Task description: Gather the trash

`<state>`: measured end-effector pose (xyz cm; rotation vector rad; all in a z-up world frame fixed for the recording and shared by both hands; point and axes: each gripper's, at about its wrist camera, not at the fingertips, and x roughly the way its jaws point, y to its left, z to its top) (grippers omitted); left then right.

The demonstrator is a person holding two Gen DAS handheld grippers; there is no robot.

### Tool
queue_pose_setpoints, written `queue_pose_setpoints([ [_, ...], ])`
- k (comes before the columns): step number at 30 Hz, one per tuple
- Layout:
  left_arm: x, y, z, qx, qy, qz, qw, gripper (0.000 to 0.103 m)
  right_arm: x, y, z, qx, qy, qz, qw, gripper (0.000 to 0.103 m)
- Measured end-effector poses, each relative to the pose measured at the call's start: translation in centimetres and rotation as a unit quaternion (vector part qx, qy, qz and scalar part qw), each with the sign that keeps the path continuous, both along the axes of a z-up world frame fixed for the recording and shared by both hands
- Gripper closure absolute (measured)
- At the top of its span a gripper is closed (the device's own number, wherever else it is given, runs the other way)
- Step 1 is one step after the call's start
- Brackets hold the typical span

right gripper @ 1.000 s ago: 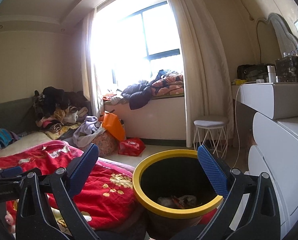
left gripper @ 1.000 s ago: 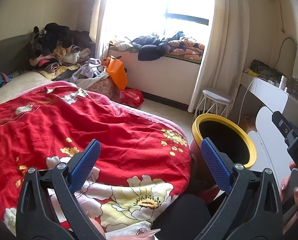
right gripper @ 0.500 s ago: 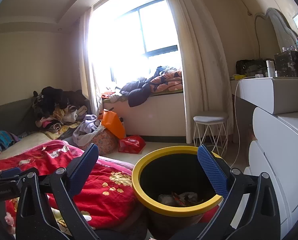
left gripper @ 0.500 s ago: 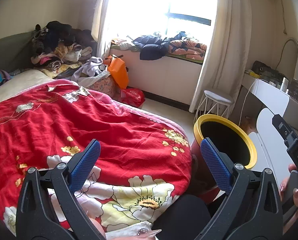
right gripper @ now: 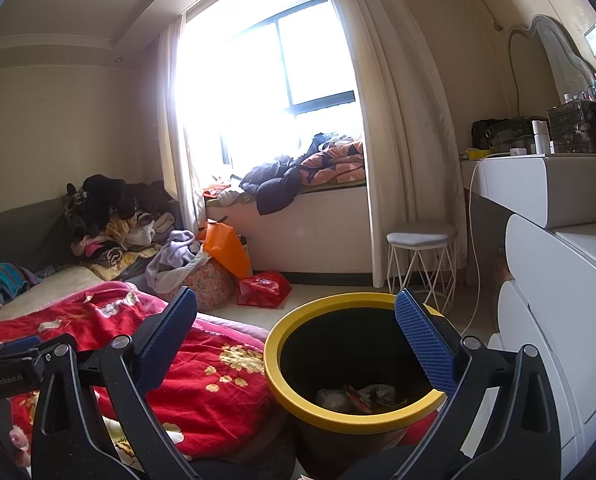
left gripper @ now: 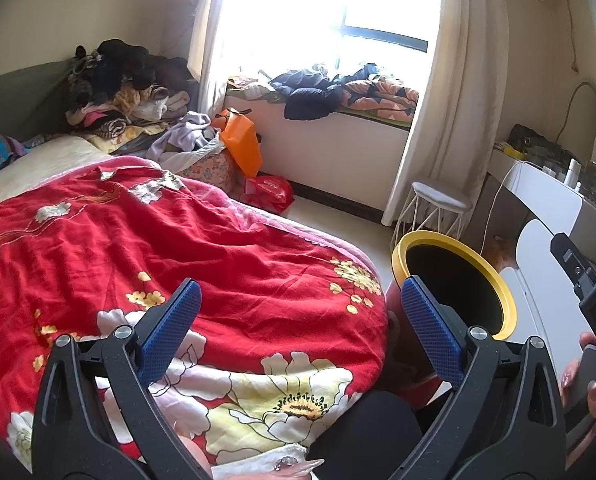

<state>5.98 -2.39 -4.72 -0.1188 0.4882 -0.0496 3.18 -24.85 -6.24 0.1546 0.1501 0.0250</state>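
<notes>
Both grippers held wide apart and empty beside the bin (right gripper: 362, 420).

With no loose trash seen on the blanket (left gripper: 218, 280), bedding could be pinched by the left gripper (left gripper: 298, 320) instead.

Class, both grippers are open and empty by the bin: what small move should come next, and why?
Probably swing the left gripper across the red quilt to look for litter: the right gripper is empty too, the yellow-rimmed bin already holds scraps, and no loose trash shows nearby.
</notes>
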Motion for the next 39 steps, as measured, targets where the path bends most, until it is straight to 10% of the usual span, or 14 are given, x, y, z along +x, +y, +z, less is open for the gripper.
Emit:
queue_pose_setpoints([
  [39,-0.03,0.21,0.02,0.000,0.001,0.002,1.0000,0.011,-0.14,-0.06,0.00,0.002,0.000,-0.001,1.000,0.007],
])
